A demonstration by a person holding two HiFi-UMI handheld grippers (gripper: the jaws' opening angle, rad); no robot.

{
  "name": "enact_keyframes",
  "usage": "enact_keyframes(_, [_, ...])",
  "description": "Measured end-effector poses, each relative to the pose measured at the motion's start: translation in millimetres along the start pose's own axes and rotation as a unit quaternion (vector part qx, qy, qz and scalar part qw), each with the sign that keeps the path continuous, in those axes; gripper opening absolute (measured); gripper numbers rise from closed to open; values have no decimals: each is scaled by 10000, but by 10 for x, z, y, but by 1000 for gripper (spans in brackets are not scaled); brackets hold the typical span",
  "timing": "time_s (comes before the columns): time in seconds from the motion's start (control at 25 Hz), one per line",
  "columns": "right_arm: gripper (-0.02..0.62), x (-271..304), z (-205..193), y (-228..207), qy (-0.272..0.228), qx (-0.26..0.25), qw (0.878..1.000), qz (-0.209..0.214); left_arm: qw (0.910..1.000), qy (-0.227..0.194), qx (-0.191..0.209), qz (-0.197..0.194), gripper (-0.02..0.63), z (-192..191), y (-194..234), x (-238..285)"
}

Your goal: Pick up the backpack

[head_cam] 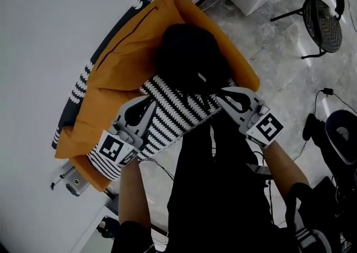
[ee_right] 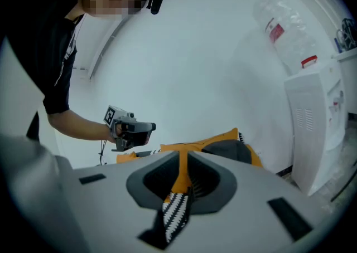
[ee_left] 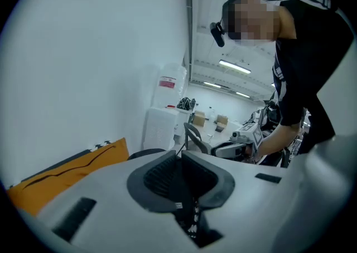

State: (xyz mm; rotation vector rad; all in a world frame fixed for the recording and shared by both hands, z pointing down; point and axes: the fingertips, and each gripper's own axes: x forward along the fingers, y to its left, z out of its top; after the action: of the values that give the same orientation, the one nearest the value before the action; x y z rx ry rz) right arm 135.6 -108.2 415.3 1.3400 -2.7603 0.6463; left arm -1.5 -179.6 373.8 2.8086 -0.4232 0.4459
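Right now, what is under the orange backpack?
Grey floor tiles show beside the backpack, and a small metal part pokes out at its lower corner. Whatever lies straight beneath is covered by the backpack itself.

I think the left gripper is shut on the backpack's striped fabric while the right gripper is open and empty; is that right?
Not quite: the right gripper is shut too, pinching orange and striped fabric of the backpack, as the right gripper view shows. The left gripper is shut on it as you said.
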Motion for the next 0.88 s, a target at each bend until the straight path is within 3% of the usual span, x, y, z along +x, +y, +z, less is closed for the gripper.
enact_keyframes(0.32, [100,240,80,-580,-190,-276,9977,-583,9994,156,278,-130,28,-266,521,388])
enact_keyframes(0.44, [109,325,149,-671,-245,-403,9960,-756,9992,187,268,-219,93,-405,678,500])
enact_keyframes(0.52, [117,394,161,-693,-245,-453,9954,-805,9988,245,293,-301,102,-497,775,563])
enact_keyframes(0.88, [153,528,-276,-1011,254,-394,9921,-1166,9947,631,519,-631,164,-789,1056,900])
